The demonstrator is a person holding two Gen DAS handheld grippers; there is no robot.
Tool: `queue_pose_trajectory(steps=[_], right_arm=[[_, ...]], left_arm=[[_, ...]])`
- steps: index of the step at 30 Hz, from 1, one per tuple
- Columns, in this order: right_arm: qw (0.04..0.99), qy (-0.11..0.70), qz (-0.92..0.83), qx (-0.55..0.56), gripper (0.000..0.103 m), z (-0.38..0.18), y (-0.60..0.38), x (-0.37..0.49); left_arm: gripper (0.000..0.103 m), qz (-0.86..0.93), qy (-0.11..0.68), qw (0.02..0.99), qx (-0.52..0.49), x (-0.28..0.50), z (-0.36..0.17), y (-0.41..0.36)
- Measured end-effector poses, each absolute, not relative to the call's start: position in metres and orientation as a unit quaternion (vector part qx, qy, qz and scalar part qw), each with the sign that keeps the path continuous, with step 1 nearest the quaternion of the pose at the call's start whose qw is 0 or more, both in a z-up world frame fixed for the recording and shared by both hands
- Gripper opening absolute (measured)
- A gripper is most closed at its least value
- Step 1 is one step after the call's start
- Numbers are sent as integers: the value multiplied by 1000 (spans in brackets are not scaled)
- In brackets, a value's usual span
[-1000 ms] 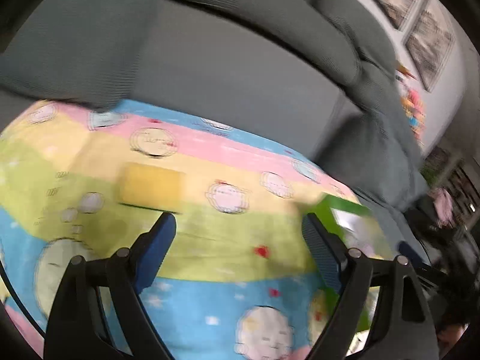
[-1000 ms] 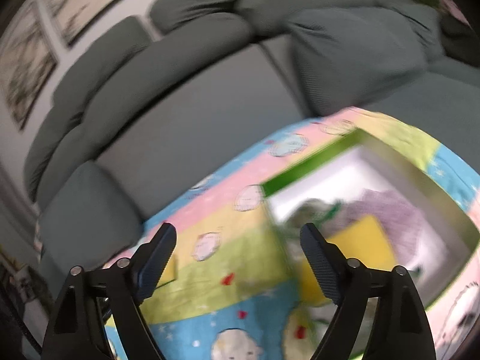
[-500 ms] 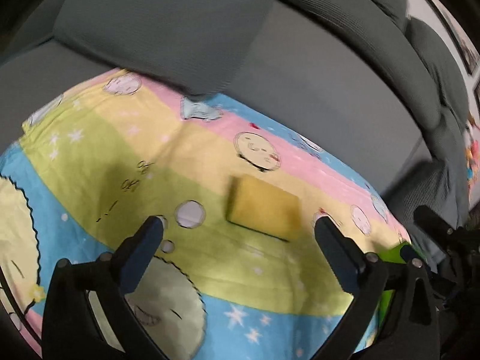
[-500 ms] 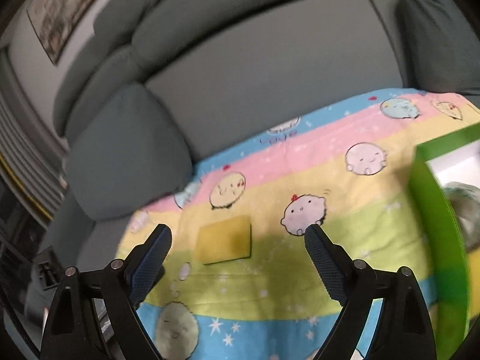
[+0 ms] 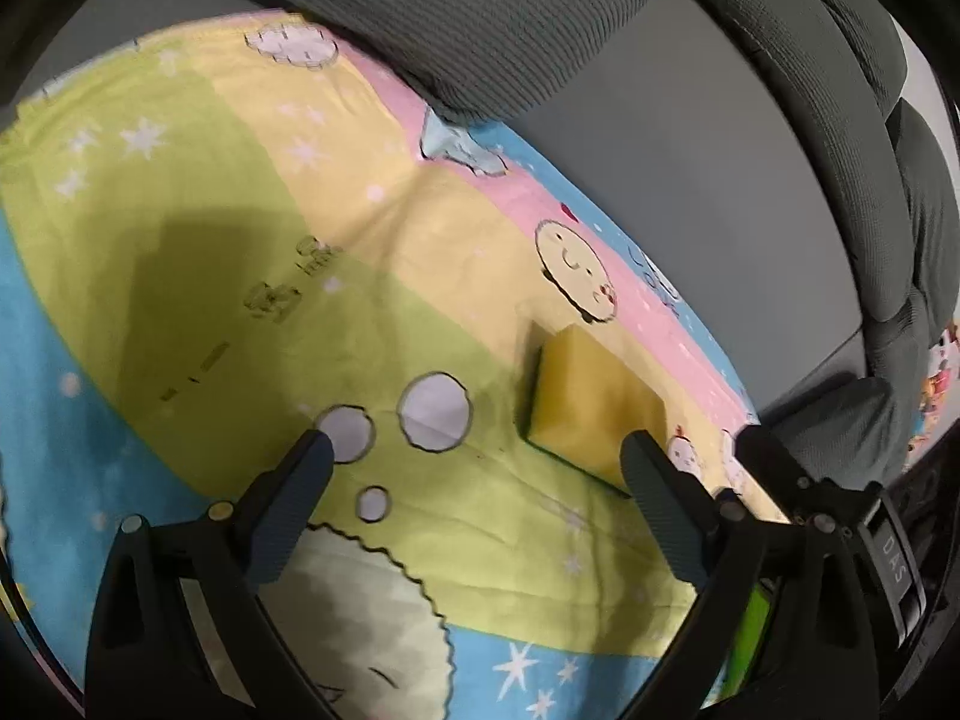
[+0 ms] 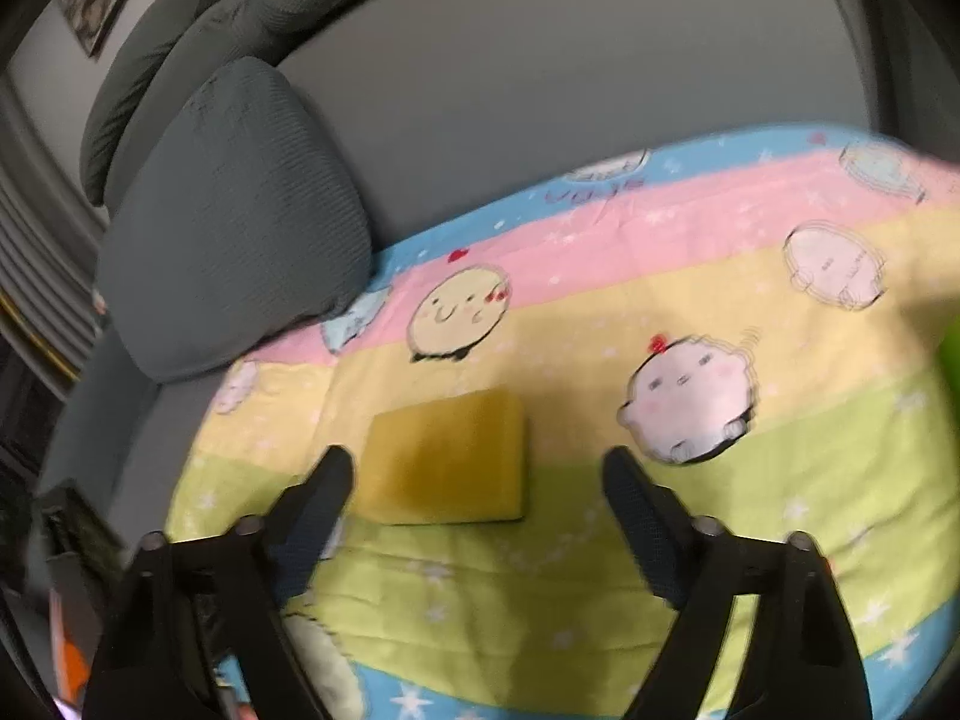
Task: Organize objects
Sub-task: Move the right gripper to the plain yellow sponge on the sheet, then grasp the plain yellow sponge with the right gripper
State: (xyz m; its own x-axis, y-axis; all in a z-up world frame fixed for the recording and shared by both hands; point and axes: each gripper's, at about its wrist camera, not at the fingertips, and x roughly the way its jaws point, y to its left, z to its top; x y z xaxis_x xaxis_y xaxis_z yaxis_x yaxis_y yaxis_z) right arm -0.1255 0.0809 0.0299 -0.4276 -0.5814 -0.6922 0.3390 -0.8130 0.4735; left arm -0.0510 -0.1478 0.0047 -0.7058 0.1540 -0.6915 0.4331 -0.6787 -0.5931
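Observation:
A yellow sponge (image 6: 447,459) lies flat on a colourful cartoon blanket (image 6: 660,276) spread over a grey sofa. My right gripper (image 6: 477,468) is open and empty, low over the blanket, with the sponge between its fingers nearer the left one. In the left wrist view the sponge (image 5: 591,405) lies ahead and to the right, by the right fingertip (image 5: 645,468). My left gripper (image 5: 474,450) is open and empty above the blanket (image 5: 240,192). The other gripper's body (image 5: 840,510) shows at the right edge of that view.
A grey cushion (image 6: 234,222) rests on the blanket's far left corner, also in the left wrist view (image 5: 480,18). The sofa back (image 6: 570,60) rises behind. A green box edge (image 6: 951,354) shows at the far right, and again low in the left wrist view (image 5: 750,630).
Both grippers have swung left and come down toward the sponge. The green box has slid almost out of the right wrist view. The sponge has not moved.

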Motion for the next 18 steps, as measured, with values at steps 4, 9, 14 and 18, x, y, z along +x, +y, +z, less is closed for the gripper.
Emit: queue_pose_trajectory(steps=[4, 9, 14, 18], right_arm=[[291, -169, -809, 481, 72, 18, 79, -133], [289, -179, -799, 496, 57, 6, 78, -143], [288, -180, -795, 503, 57, -3, 80, -155], [294, -191, -780, 518, 57, -13, 77, -157]], left_arm=[[96, -839, 392, 71, 371, -55, 6, -146], [91, -830, 413, 70, 369, -70, 6, -148], [83, -845, 368, 108, 373, -84, 4, -134], [69, -845, 374, 91, 372, -85, 3, -133]])
